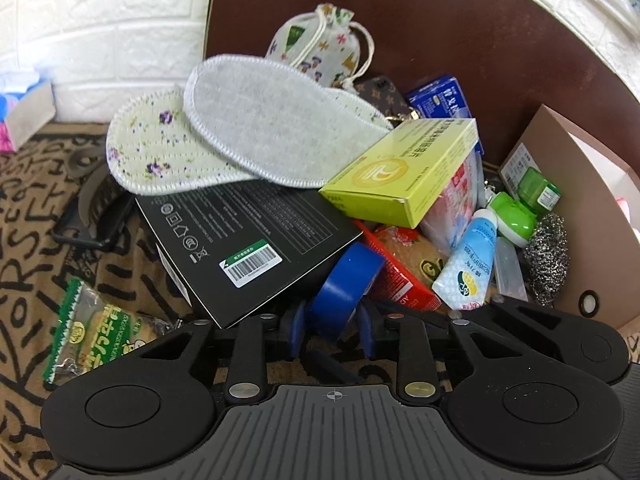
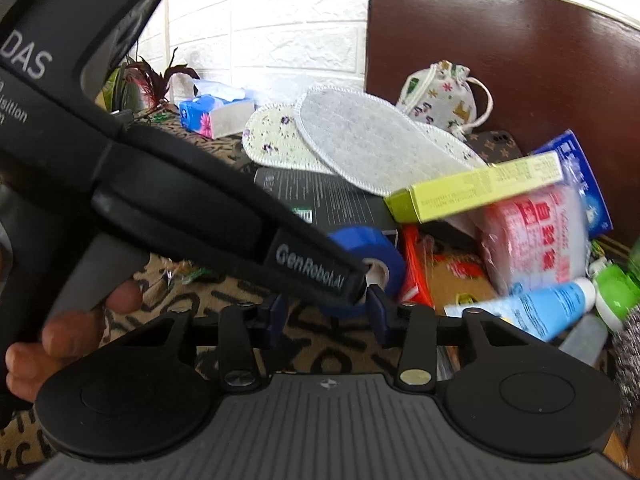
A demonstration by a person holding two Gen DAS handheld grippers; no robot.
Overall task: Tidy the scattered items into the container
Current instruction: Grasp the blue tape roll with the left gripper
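Note:
A blue tape roll [image 1: 345,288] sits between the blue fingertips of my left gripper [image 1: 332,330], which is shut on it at the edge of the piled items. The pile holds a black box [image 1: 240,240], two insoles [image 1: 276,124], a yellow box [image 1: 404,176], a blue tube [image 1: 470,260] and a drawstring pouch [image 1: 320,46]. A beige container [image 1: 592,216] stands at the right. In the right wrist view my right gripper [image 2: 328,320] is open, with the left gripper's body crossing in front and the tape roll [image 2: 372,256] just ahead.
A green snack packet [image 1: 96,332] lies on the patterned cloth [image 1: 32,280] at the left. A brown chair back [image 1: 480,32] rises behind the pile. A tissue pack [image 2: 212,114] and a plant [image 2: 148,80] stand by the white wall. A steel scourer [image 1: 548,256] sits in the container.

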